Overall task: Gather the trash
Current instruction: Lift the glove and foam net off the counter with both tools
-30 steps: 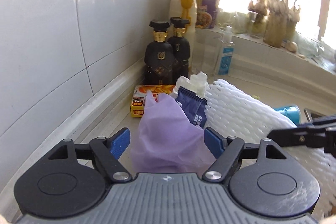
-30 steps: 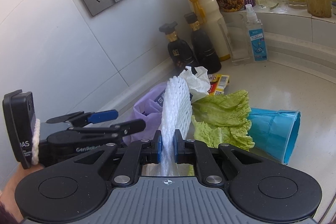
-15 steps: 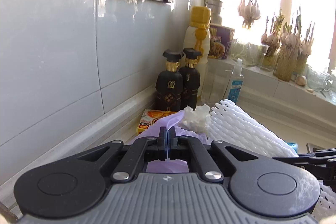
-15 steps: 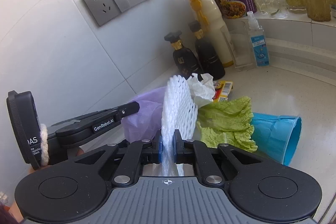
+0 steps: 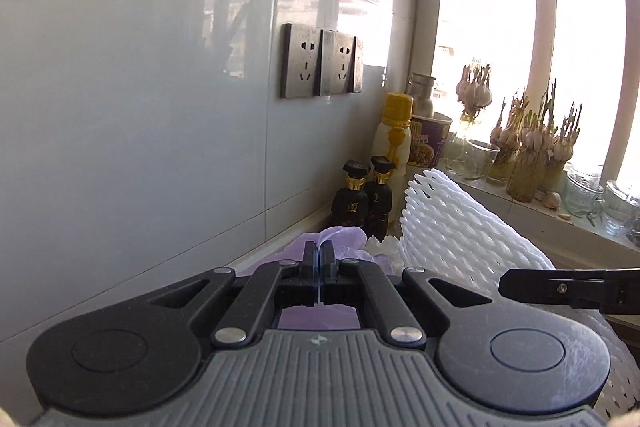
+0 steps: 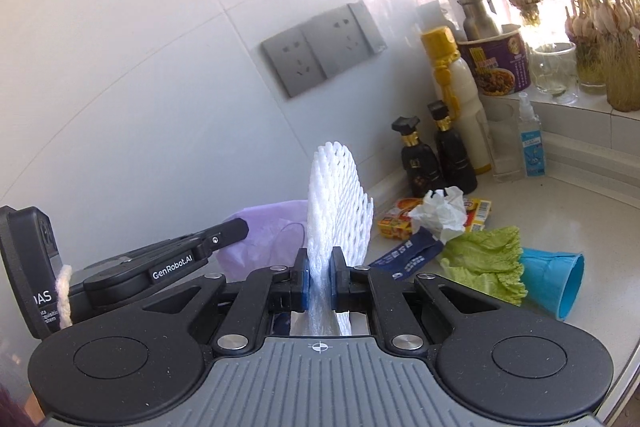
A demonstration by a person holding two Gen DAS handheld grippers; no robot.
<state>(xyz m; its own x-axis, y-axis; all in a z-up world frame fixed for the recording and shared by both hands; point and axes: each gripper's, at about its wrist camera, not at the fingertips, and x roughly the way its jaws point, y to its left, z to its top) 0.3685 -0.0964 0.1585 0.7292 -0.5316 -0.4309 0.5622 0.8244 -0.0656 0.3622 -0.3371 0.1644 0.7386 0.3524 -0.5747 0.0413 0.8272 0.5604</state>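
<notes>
Two hand-held grippers are both clamped on trash above the counter. Seen from its own wrist camera, the left gripper [image 5: 319,259] has its fingers pressed together on a fold of the purple plastic bag [image 5: 344,239], which spreads out past the fingertips toward 12 o'clock. The right gripper [image 6: 319,275] pinches the lower end of the white foam net [image 6: 334,207] between its blue pads, and the net stands upright above the fingers at 12 o'clock. In the right wrist view the left gripper reaches in from 9 o'clock, its tip against the purple bag, which sits just beside the net on its 9 o'clock side.

On the counter [image 6: 560,211], at about 2 o'clock from the right gripper, lies the loose trash: a crumpled white tissue [image 6: 440,213], a dark blue wrapper [image 6: 408,253] just below it, a yellow and red packet [image 6: 396,223] partly under the tissue, green lettuce leaves [image 6: 486,263], and a blue paper cup [image 6: 554,281] on its side touching the leaves at their 3 o'clock edge.

Against the tiled wall, two dark bottles [image 6: 438,159] with gold collars stand side by side, a tall yellow-capped bottle [image 6: 460,95] behind them. A grey double socket [image 6: 324,53] is mounted on the wall above.
</notes>
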